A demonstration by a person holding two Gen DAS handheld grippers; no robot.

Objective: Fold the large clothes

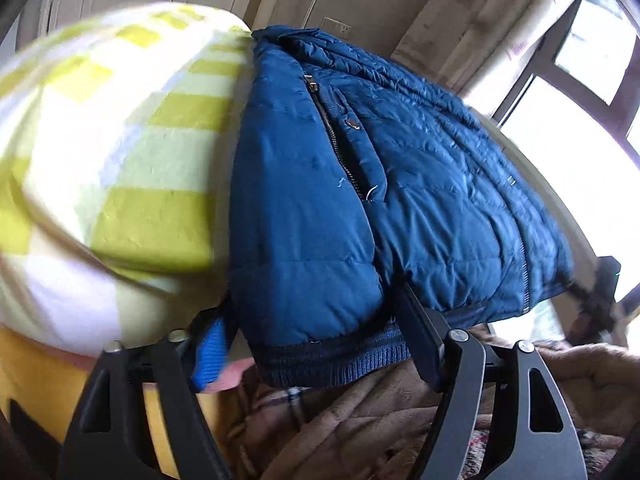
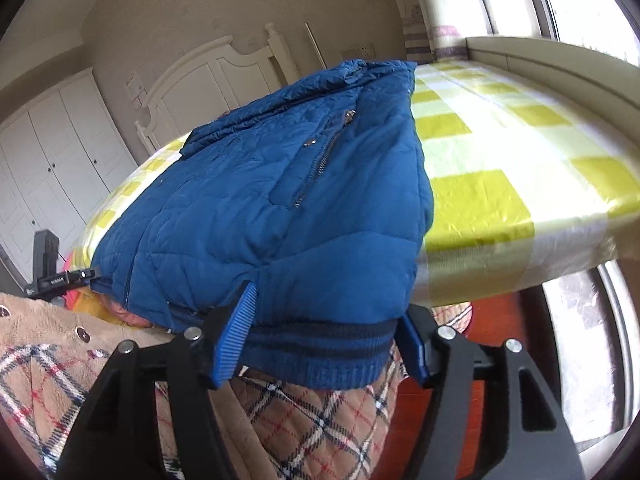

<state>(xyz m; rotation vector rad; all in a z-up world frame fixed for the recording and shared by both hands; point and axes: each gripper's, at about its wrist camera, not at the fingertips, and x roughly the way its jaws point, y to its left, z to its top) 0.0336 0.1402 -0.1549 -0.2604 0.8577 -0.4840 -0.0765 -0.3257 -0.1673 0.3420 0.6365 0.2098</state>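
Jacket [image 2: 280,216] on checked bedspread [image 2: 500,168]; no legible writing.

No text, label, brand or number can be read in either view. A small white paper [image 2: 135,80] hangs on the wall beside the headboard, but its print is too small to make out. A black device [image 2: 60,278] at the left edge of the right wrist view bears pale lettering, too blurred to read.

Home bedroom: bed [image 2: 500,152] w/ headboard [image 2: 208,68], wardrobe [image 2: 60,152].
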